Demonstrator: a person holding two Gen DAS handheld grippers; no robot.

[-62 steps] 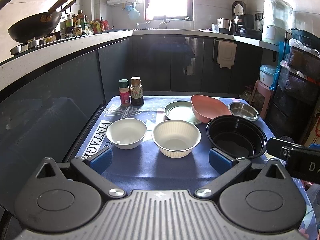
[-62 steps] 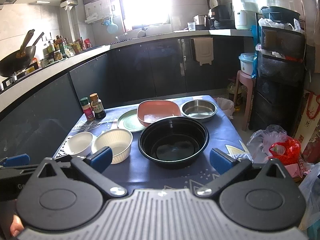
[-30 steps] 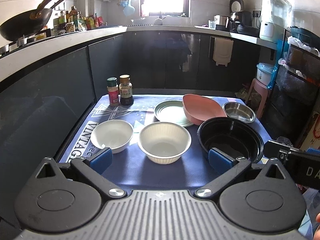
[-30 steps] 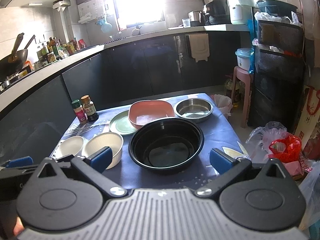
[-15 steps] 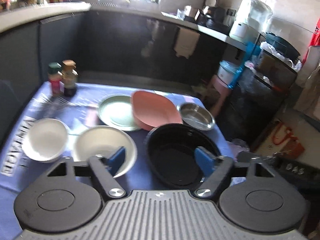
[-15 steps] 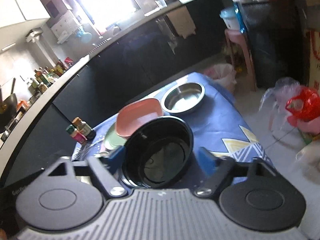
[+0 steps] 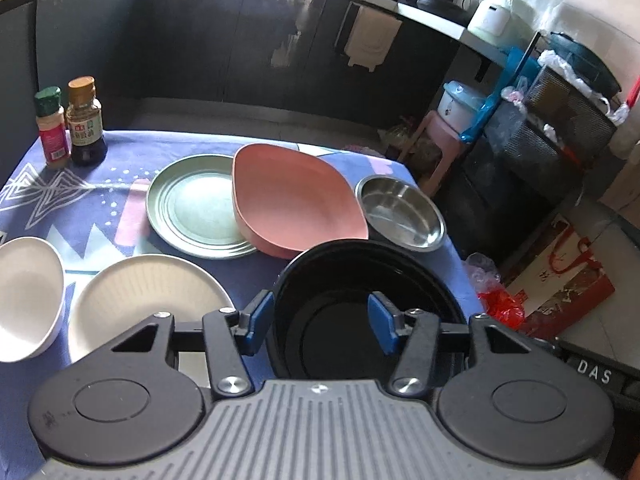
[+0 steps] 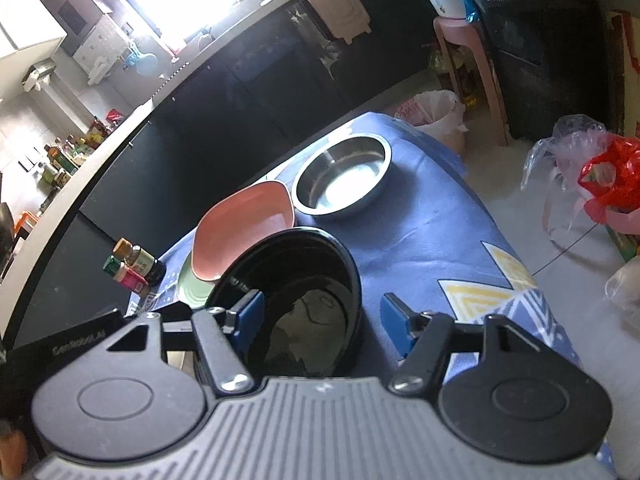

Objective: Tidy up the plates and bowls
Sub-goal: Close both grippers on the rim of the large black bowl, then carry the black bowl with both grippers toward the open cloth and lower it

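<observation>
On the table (image 7: 100, 216), left edge to right edge:
white bowls (image 7: 144, 304): two, mouths up, near edge.
green plate (image 7: 192, 208): flat, pink dish (image 7: 288, 200) tilted on its rim, long axis toward the far edge.
black bowl (image 7: 340, 320): upright, near edge.
left gripper (image 7: 320, 320): jaws just closing, straddling the bowl's left wall, not pressing.
right gripper (image 8: 320, 320): jaws just closing, wide, straddling its right wall.
steel bowl (image 7: 400, 212): right edge.

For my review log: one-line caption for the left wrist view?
Left tongs, jaws just narrowing, straddle the near-left rim of the large black round bowl on the blue patterned tablecloth.
</observation>
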